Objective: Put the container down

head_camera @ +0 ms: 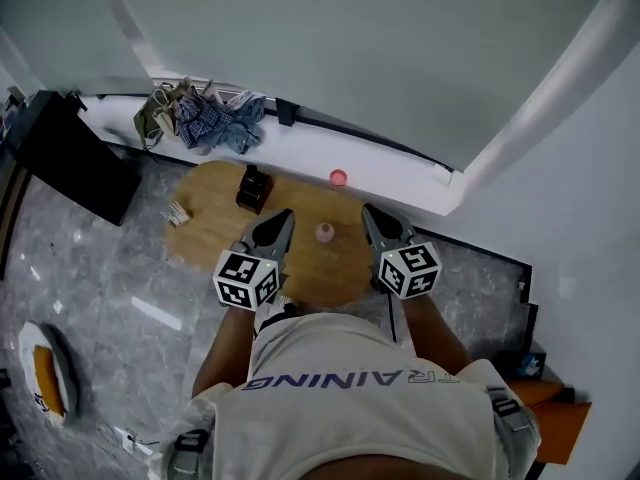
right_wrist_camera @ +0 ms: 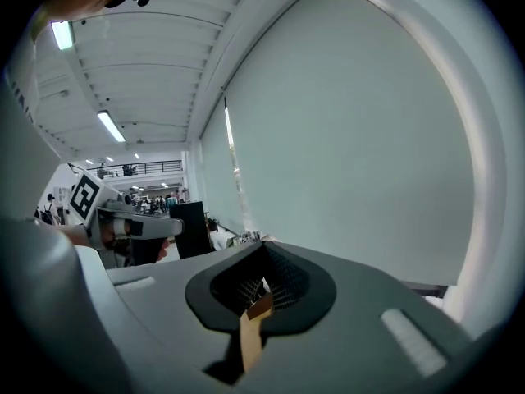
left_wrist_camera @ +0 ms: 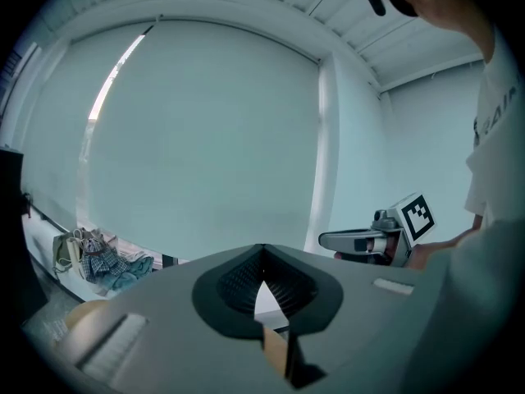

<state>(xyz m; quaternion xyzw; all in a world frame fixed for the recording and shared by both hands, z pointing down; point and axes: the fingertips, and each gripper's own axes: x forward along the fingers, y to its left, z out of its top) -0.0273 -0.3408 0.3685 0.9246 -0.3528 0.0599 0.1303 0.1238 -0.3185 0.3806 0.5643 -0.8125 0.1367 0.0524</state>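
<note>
A dark, boxy container point(head_camera: 254, 188) stands on the far side of the round wooden table point(head_camera: 215, 236). A small pink object point(head_camera: 325, 232) sits near the table's middle, between my two grippers. My left gripper point(head_camera: 285, 216) hovers just right of and nearer than the container, apart from it, jaws shut with nothing in them. My right gripper point(head_camera: 368, 211) is over the table's right edge, also shut and holding nothing. In the left gripper view the left gripper point(left_wrist_camera: 262, 251) points at the window blind, with the right gripper point(left_wrist_camera: 361, 240) beside it. The right gripper view shows closed pads point(right_wrist_camera: 275, 286) too.
A white window sill point(head_camera: 300, 153) runs behind the table with a heap of clothes point(head_camera: 205, 118) and a small pink cap point(head_camera: 338, 177). A black panel point(head_camera: 75, 158) stands at the left. A pale small item point(head_camera: 175, 212) lies at the table's left edge. The floor is grey marble.
</note>
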